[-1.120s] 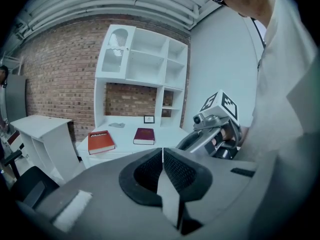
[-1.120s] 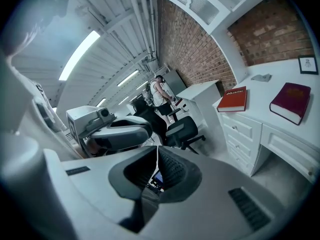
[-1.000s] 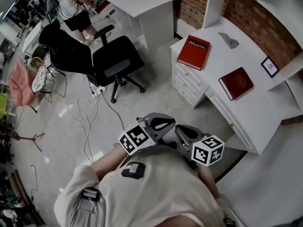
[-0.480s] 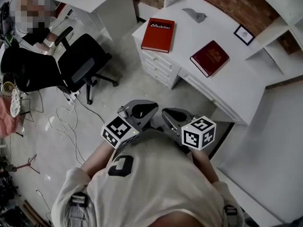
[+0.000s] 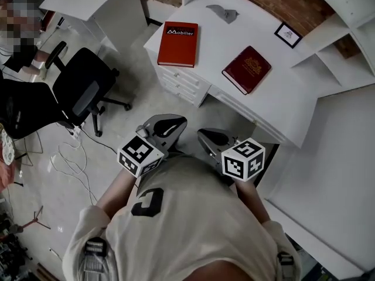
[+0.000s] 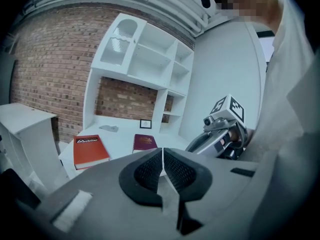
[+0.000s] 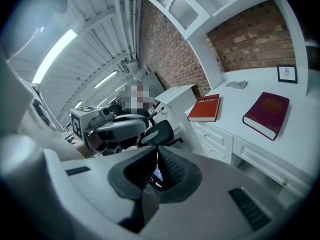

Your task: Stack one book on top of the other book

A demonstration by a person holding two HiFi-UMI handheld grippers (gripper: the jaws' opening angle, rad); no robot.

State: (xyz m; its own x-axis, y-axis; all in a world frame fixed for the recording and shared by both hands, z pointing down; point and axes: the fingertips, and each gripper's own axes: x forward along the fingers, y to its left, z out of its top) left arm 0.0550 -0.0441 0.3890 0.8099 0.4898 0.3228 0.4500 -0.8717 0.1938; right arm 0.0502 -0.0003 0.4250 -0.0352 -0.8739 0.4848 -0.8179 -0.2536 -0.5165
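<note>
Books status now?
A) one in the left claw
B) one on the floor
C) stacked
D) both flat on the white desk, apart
D: the red book and the maroon book each lie flat on the white desk, with bare desktop between them.

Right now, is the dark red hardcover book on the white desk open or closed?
Closed: the dark red hardcover book lies flat on the white desk, cover up, no pages spread.
</note>
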